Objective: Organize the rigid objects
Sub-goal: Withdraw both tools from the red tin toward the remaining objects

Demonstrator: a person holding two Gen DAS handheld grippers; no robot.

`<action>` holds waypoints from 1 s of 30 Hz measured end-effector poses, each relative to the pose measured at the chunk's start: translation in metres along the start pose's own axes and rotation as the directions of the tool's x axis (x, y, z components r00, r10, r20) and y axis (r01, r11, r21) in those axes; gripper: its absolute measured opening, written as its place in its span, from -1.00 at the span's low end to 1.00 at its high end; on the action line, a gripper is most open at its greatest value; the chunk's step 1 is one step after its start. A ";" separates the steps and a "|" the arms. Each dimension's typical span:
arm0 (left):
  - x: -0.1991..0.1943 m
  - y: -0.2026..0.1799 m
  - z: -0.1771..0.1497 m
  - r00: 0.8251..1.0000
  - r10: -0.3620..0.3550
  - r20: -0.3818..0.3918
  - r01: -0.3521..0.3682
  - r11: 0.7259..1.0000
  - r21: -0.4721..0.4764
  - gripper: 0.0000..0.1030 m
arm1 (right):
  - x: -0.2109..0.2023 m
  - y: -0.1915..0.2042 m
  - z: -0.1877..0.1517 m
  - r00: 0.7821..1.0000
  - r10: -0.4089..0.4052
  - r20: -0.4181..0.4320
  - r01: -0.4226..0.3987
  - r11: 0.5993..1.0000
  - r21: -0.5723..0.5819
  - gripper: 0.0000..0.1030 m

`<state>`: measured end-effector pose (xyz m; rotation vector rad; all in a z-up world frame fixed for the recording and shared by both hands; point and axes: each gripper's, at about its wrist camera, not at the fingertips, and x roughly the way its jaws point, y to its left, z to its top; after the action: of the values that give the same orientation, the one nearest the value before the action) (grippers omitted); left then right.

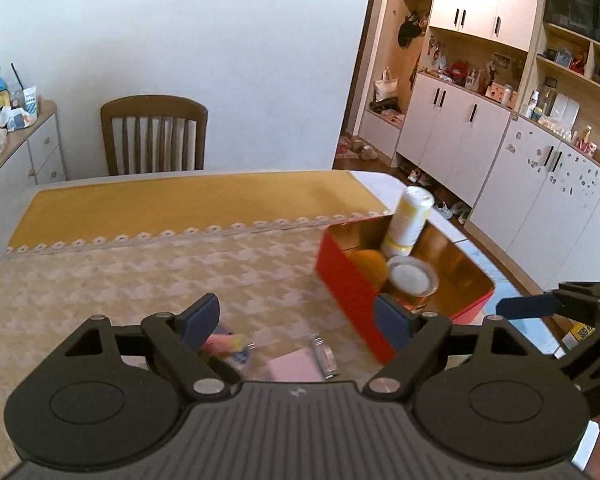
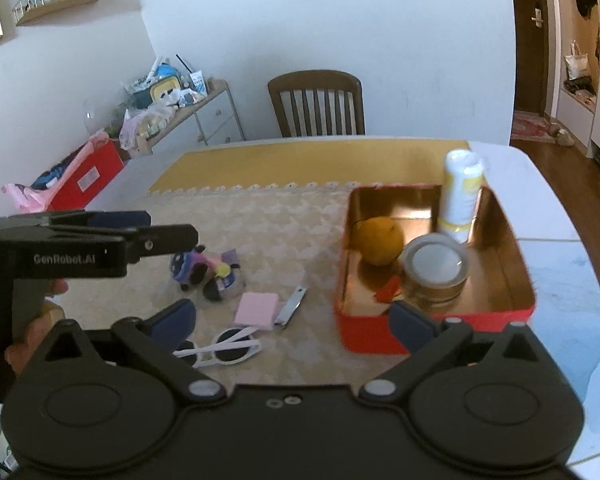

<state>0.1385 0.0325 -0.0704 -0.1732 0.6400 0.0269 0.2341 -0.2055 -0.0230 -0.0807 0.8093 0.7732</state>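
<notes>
Left wrist view: the left tool [image 1: 296, 322] hangs wide open and empty above the counter [image 1: 140, 264], beside a red tin [image 1: 348, 288] holding an orange [image 1: 366, 266], jar [image 1: 412, 278] and bottle [image 1: 408, 220].

Right wrist view: the right tool [image 2: 294, 318], jaws spread and empty, sits above sunglasses [image 2: 224, 348], a pink pad [image 2: 257, 309] and nail clippers [image 2: 293, 305] left of the tin.

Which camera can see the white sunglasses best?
The right wrist view: the white-framed sunglasses with dark lenses lie in plain sight on the patterned tablecloth. In the left wrist view they don't show at all; the gripper body seems to cover that spot.

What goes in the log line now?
left gripper: open | right gripper: open | red tin: orange, jar, bottle
</notes>
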 end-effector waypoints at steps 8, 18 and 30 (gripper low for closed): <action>0.005 0.048 -0.018 0.999 0.043 -0.023 -0.042 0.999 0.007 0.64 | 0.029 0.042 -0.015 0.998 -0.039 -0.049 0.040 0.999 0.032 1.00; 0.033 0.086 -0.036 0.995 0.057 -0.077 -0.055 0.998 0.029 0.64 | 0.072 0.083 -0.021 0.988 -0.108 -0.108 0.116 0.991 0.065 0.99; 0.062 0.098 -0.047 0.993 0.050 -0.109 -0.042 0.996 0.081 0.64 | 0.114 0.090 -0.029 0.963 -0.193 -0.191 0.221 0.965 0.143 0.89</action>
<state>0.1531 0.1197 -0.1592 -0.0845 0.7549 0.0366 0.2067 -0.0827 -0.1011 -0.0866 1.0120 0.5035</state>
